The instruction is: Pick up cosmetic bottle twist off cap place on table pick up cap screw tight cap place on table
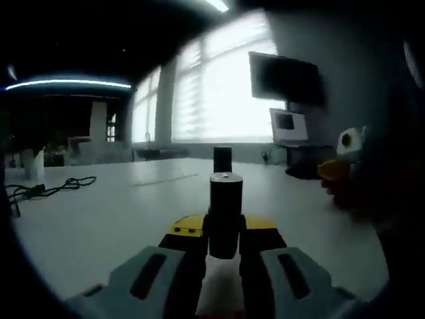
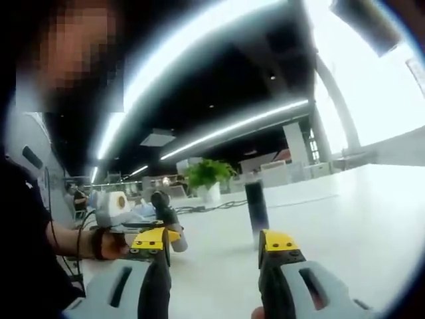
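while the left tongs point(image 1: 224, 249) sit clamped on the lower body of the cosmetic bottle point(image 1: 225, 214), holding it upright above the counter point(image 1: 99, 219), its top looks bare, so the cap point(image 1: 222, 159) appears to be the small dark cylinder standing further off on the white surface; judging by that, the step in hand is fetching the cap to screw it back on. in the right gripper view the same dark cylinder point(image 2: 255, 206) stands upright just ahead, slightly left of the right-hand jaw, and the right tongs point(image 2: 219, 249) are spread wide with nothing between them. to do this well, i would bring the right tongs in level, centre the cap between the jaws, close gently on its sides without knocking it over, then carry it over the bottle's neck and keep it square before turning, with the left tongs gripping firm so the bottle cannot spin. for room: to the left of the left gripper view a black cable point(image 1: 50, 188) lies near the counter's far edge, well apart from the work; the middle is open white surface; to the right a person's hand point(image 1: 339, 186) and the other tool sit near. a potted plant point(image 2: 207, 178) stands well behind the cap.
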A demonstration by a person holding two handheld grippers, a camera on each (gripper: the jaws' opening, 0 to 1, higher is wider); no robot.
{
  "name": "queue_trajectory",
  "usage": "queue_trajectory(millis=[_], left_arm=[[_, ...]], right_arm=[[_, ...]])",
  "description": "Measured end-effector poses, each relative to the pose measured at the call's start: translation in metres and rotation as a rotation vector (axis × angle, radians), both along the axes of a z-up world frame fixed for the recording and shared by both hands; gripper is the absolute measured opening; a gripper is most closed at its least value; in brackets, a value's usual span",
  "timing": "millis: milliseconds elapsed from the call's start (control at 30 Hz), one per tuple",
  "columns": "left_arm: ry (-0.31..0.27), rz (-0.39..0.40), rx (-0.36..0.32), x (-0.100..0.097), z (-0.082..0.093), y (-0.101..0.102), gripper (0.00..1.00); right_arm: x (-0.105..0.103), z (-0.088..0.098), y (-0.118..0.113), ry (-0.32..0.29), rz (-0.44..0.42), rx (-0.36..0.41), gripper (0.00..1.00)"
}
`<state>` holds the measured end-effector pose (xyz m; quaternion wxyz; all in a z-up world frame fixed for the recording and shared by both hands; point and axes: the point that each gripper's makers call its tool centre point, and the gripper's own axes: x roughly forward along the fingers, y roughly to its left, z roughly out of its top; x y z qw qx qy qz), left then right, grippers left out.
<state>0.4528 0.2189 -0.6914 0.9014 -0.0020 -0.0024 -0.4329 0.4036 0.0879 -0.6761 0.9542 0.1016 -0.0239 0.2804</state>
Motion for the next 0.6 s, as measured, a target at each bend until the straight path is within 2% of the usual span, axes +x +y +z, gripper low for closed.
queue_trajectory(millis=[67, 200, 333, 433, 600], left_arm=[[-0.008, -0.018, -0.001, -0.005, 0.001, -0.004, 0.08], [0.012, -0.033, -0.063, -0.015, 0.006, -0.008, 0.08], [0.058, -0.033, -0.033, -0.021, -0.002, -0.010, 0.08], [0.050, -0.031, -0.032, -0.026, -0.002, -0.009, 0.08], [0.025, -0.036, 0.016, -0.036, -0.006, -0.012, 0.08]], right_arm=[[-0.001, 0.000, 0.000, 0.000, 0.000, 0.003, 0.47], [-0.004, 0.000, 0.001, 0.001, -0.001, 0.002, 0.46], [-0.010, -0.001, 0.001, 0.004, -0.001, -0.003, 0.44], [-0.013, -0.001, 0.000, 0.012, 0.002, 0.012, 0.43], [-0.017, -0.003, 0.000, 0.023, -0.002, 0.010, 0.43]])
